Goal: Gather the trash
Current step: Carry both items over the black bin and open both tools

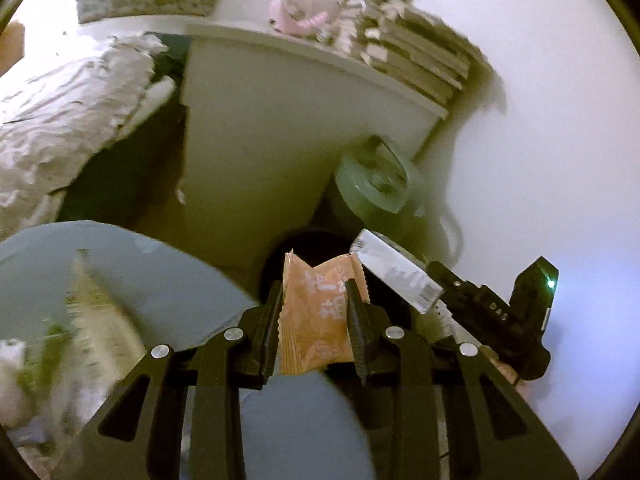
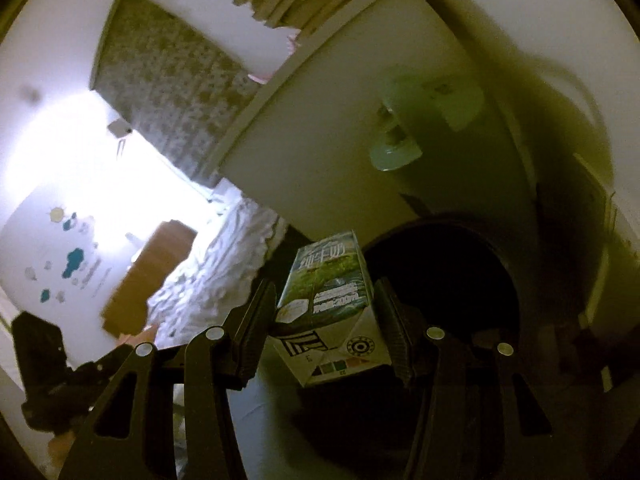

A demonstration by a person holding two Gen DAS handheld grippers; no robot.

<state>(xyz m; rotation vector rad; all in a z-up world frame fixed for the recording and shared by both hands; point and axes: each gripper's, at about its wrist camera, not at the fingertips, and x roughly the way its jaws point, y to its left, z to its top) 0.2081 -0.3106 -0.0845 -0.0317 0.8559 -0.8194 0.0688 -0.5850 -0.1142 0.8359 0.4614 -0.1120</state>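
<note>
My left gripper (image 1: pixel 314 294) is shut on an orange snack wrapper (image 1: pixel 316 316) and holds it above the dark round mouth of a trash bin (image 1: pixel 316 246). My right gripper (image 2: pixel 326 296) is shut on a small milk carton (image 2: pixel 326 292) with green and white print, held beside the bin's dark opening (image 2: pixel 444 280). In the left wrist view the carton (image 1: pixel 396 272) and the right gripper's black body (image 1: pixel 496 316) show just right of the wrapper. The bin's pale green lid (image 1: pixel 376 180) stands open behind the mouth; it also shows in the right wrist view (image 2: pixel 424 116).
A round grey-blue table (image 1: pixel 140 276) with a blurred package (image 1: pixel 96 312) lies at lower left. A white cabinet (image 1: pixel 256 128) with stacked books (image 1: pixel 416 52) stands behind the bin. A bed with rumpled white bedding (image 1: pixel 72 108) is at left. A white wall (image 1: pixel 540 120) is at right.
</note>
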